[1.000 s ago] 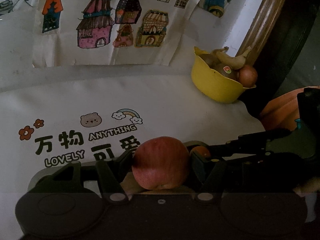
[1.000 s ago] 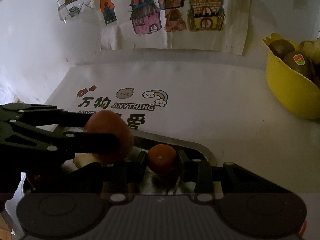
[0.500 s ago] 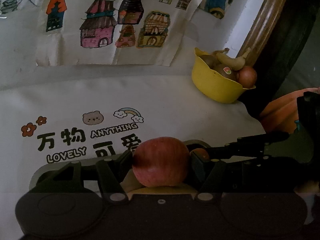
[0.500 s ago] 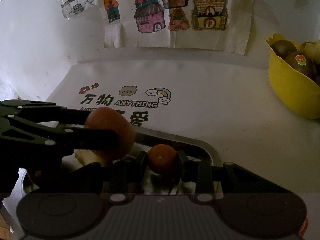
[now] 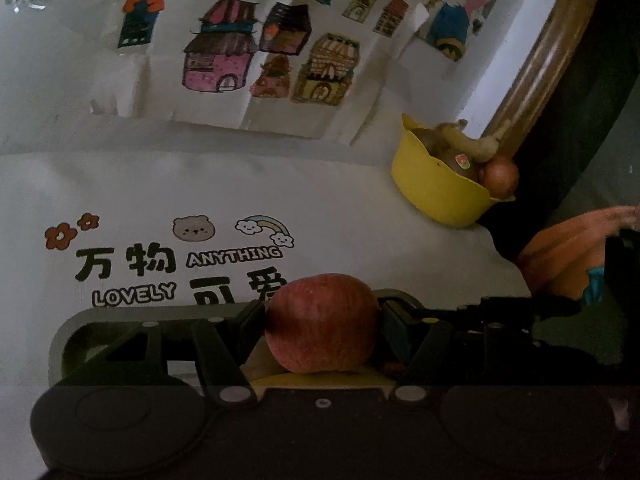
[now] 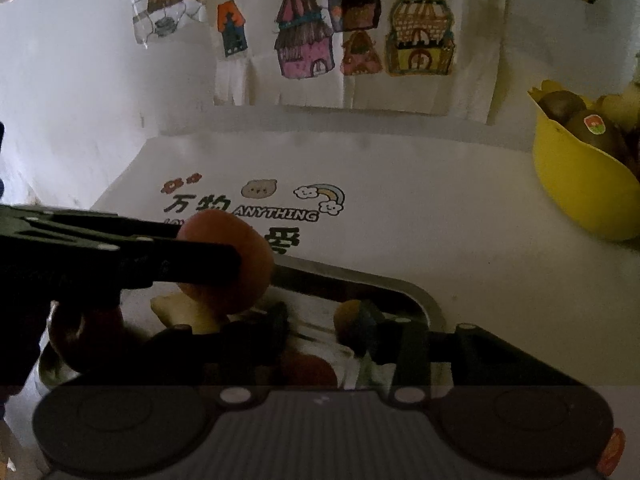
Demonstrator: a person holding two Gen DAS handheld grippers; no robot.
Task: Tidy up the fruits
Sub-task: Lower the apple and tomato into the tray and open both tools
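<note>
Left gripper [image 5: 322, 330] clamps the red apple [image 5: 322, 324] over the metal tray [image 6: 416, 300] at the worktop's near edge. Right gripper [image 6: 324, 330] has just been opening, its jaws parted; the small orange [image 6: 346, 320] sits by its right finger, in the tray. The yellow fruit bowl [image 5: 436, 196] waits at the far right corner.

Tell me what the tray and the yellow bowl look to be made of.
Tray: probably metal, stainless-looking; its grey rim shines and the floor mirrors the fruit.
Yellow bowl: likely plastic; uniform matte colour, thin scalloped rim, no glaze glare. Neither can be confirmed by sight.
</note>
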